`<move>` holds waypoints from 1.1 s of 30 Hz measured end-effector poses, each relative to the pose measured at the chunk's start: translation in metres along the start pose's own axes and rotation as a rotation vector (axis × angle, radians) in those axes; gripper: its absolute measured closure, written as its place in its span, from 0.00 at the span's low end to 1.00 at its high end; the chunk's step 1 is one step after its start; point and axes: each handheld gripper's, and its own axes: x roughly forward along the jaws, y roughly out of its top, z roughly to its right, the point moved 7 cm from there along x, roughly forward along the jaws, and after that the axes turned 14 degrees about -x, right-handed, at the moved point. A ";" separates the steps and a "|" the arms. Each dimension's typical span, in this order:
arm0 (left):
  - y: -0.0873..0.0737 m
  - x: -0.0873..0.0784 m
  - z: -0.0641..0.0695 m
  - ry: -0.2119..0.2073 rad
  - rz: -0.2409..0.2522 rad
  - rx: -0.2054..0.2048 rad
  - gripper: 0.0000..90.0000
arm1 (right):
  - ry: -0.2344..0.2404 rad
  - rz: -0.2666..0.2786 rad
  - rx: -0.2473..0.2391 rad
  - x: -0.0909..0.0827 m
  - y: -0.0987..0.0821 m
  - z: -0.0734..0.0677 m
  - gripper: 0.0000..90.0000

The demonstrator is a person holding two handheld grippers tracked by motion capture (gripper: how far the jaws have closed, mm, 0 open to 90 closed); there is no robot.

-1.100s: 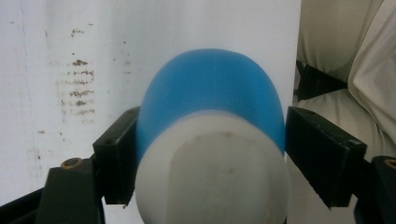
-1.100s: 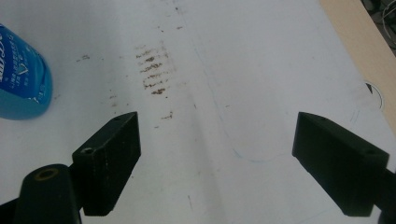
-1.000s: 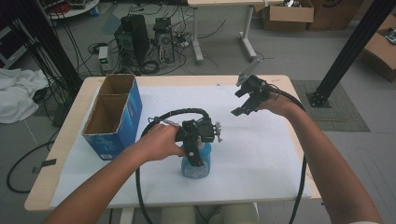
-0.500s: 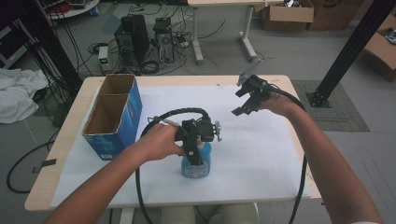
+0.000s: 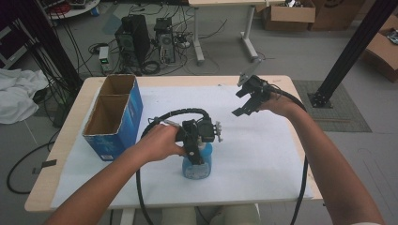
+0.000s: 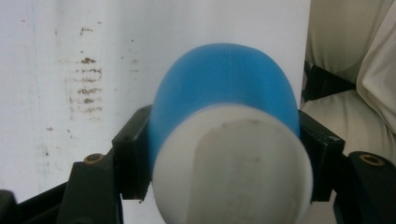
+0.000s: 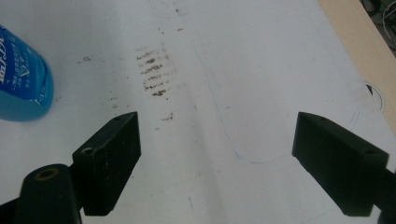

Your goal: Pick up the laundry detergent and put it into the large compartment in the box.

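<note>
Nothing has visibly moved since the earlier frames. From the high view, the left tool (image 5: 196,151) stays clamped on the blue plastic bottle with a white cap (image 5: 197,165), standing near the counter's (image 5: 70,123) front edge; the right tool (image 5: 248,97) hovers apart. The left gripper view shows both jaws pressing the rounded sides, so it might slip or topple. The right gripper view shows stains on the white paper sheet (image 7: 233,60).

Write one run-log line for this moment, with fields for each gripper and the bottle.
left gripper: shut on blue bottle | right gripper: open, above white sheet | blue bottle: upright on sheet | blue box: at left
</note>
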 end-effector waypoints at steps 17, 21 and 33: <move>-0.002 -0.017 0.001 -0.007 0.005 -0.031 0.42 | 0.002 0.001 0.005 -0.002 -0.001 -0.001 0.17; -0.002 -0.042 -0.003 0.018 0.023 -0.080 0.42 | 0.003 -0.001 0.004 -0.004 -0.002 -0.002 0.17; -0.003 -0.148 -0.035 0.111 0.080 -0.327 0.42 | 0.001 0.002 -0.004 -0.007 0.000 -0.005 0.17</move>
